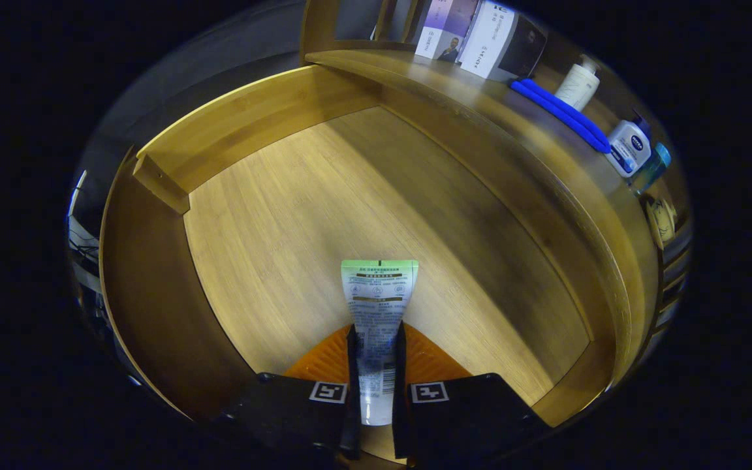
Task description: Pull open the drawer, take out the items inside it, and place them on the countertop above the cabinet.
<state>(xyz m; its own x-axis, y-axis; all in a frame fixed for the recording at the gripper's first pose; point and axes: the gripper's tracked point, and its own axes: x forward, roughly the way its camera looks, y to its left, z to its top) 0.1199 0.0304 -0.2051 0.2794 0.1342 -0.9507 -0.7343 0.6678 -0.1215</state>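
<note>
The hand-held gripper (pixel 376 365) is seen closed on a tube (pixel 378 307): both fingers (pixel 352 365) are pressed against the tube's sides near its lower part. The tube is held between the fingers and is extended forward beyond them, its flat green-edged crimped end pointing away. Whether the tube is touching the drawer floor cannot be told.

Below and ahead, the open wooden drawer (pixel 271 222) is seen, its floor bare around the tube. The drawer's walls are noted to the left and at the far end.

Beyond the drawer, to the right, the bench (pixel 480 104) above the cabinet is seen. On it are recorded: two upright boxes (pixel 480 32), a blue elongated item (pixel 559 114), a white pump bottle (pixel 578 83), a white bottle with a dark cap (pixel 629 145), and a teal bottle (pixel 653 166) just beside it.
</note>
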